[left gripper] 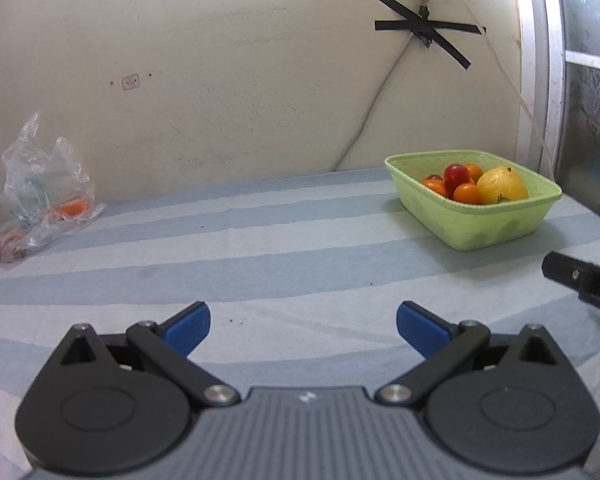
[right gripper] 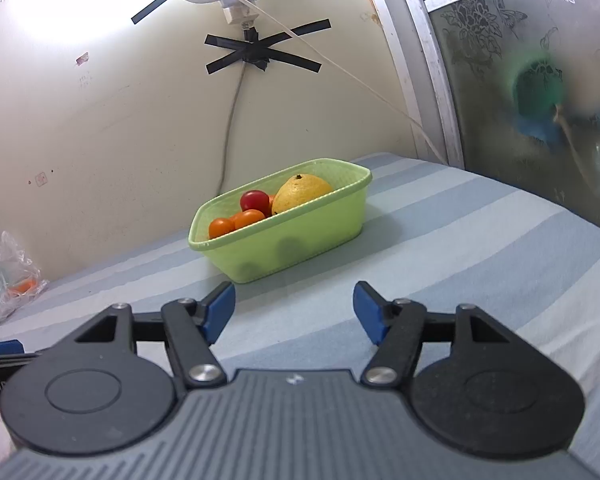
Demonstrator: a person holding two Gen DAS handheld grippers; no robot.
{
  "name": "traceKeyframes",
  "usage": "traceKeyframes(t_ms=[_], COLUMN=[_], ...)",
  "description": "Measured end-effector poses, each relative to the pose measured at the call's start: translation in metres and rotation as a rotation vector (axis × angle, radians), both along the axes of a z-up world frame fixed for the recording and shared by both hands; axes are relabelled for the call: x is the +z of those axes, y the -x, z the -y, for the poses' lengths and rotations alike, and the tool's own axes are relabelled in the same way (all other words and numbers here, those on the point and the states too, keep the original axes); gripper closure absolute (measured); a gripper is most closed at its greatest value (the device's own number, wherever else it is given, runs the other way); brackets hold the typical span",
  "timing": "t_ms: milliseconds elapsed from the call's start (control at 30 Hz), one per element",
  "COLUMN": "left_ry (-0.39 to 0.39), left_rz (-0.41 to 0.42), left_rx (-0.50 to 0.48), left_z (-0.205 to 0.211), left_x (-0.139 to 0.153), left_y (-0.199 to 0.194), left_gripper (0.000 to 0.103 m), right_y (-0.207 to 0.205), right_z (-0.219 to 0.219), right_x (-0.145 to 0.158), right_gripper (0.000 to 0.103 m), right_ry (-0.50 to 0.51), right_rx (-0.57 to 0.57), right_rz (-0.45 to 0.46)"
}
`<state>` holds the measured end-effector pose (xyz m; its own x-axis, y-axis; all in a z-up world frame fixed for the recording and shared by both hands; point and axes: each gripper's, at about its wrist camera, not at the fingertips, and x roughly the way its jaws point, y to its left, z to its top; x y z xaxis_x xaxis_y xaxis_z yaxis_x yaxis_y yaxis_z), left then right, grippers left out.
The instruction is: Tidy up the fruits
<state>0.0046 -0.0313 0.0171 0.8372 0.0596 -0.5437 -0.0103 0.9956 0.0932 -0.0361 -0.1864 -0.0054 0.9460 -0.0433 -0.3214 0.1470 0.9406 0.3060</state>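
Green basket (right gripper: 284, 236) on far right of striped surface (left gripper: 260, 248) already holds yellow fruit (right gripper: 300, 192), tomatoes (right gripper: 255, 201). Left gripper (left gripper: 303, 328), right gripper (right gripper: 294, 310): fingers open, empty. Remaining, likely: orange fruit in plastic bag (left gripper: 48, 192), far left.

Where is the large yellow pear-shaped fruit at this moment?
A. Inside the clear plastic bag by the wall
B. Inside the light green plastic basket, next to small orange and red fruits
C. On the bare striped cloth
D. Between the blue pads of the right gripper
B: the large yellow fruit lies inside the light green plastic basket beside the small orange and red fruits, and both the left gripper and the right gripper are open and empty.
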Motion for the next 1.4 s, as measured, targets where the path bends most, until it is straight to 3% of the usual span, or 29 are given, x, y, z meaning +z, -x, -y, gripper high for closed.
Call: traceKeyframes(t_ms=[433, 833, 1400], left_ry=[-0.034, -0.013, 0.000], left_rz=[-0.023, -0.080, -0.107], left_rx=[0.003, -0.006, -0.015], left_z=[0.006, 0.005, 0.004], left_x=[-0.004, -0.009, -0.010], left_y=[0.000, -0.005, -0.006], left_gripper=[0.000, 0.000, 0.000], right_y=[0.001, -0.006, -0.005], right_z=[0.003, 0.021, 0.021], right_x=[0.001, -0.004, -0.003], right_gripper=[0.032, 0.032, 0.031], right_ry=[-0.010, -0.125, -0.118], right_rx=[0.005, 0.010, 0.015], right_rz=[0.004, -0.030, -0.028])
